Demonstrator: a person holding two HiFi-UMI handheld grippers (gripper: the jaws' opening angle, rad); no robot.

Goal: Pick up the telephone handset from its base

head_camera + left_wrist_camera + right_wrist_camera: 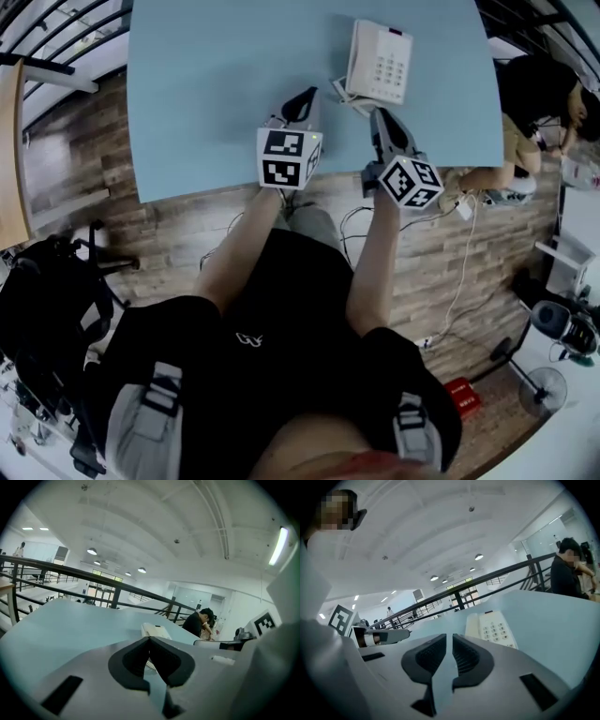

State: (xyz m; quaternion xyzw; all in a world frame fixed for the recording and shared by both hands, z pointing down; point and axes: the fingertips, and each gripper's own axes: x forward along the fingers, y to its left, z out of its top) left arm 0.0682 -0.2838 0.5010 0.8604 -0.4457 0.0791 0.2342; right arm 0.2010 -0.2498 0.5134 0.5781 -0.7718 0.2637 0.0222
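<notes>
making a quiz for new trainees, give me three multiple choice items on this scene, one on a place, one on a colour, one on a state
1. Where is the phone?
A. on the floor
B. on the table, ahead of the right gripper
C. in the left gripper

2. What colour is the table top?
A. red
B. light blue
C. black

3. The handset is
A. resting on the phone
B. held in the air
C. lying on the floor

Answers:
1 B, the phone sits on the table just beyond the right gripper.
2 B, the top shows light blue in every view.
3 A, it lies along the phone's left side, untouched.
</notes>
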